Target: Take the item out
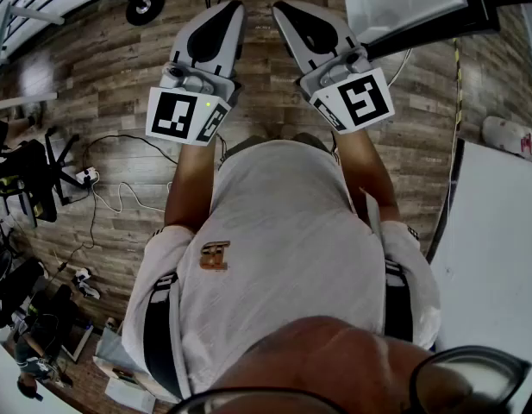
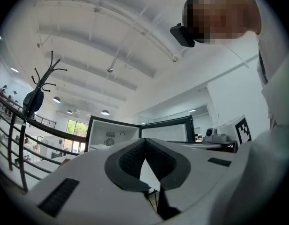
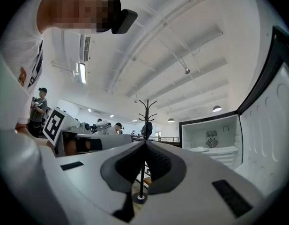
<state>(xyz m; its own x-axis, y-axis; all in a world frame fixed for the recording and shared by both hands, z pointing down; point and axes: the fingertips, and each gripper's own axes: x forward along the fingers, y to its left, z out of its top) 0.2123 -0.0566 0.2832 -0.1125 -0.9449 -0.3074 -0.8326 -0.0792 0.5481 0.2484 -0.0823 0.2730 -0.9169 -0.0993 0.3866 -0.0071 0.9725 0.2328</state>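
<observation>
The person is holding both grippers out in front of the torso, above a wooden floor (image 1: 119, 84). The left gripper (image 2: 145, 140) is pointing slightly upward. Its jaws are pressing together tip to tip, with only a thin wedge of daylight showing lower down between the ribbed pads (image 2: 130, 159) and nothing caught between them. The right gripper (image 3: 145, 142) is tilting downward, and its jaws are likewise meeting at the tips and gripping nothing.

Straight past the right jaws a black coat stand (image 3: 145, 121) is rising from the floor, well beyond the tips. To the right of those jaws an open refrigerator (image 3: 212, 139) is showing its white interior with a round fan grille, and its door (image 3: 270, 125) is swinging wide at the far right. To the left of the right jaws the left gripper's marker cube (image 3: 54, 125) is showing.

The item to be taken out cannot be made out in any view. Neither pair of jaws is touching the refrigerator.
</observation>
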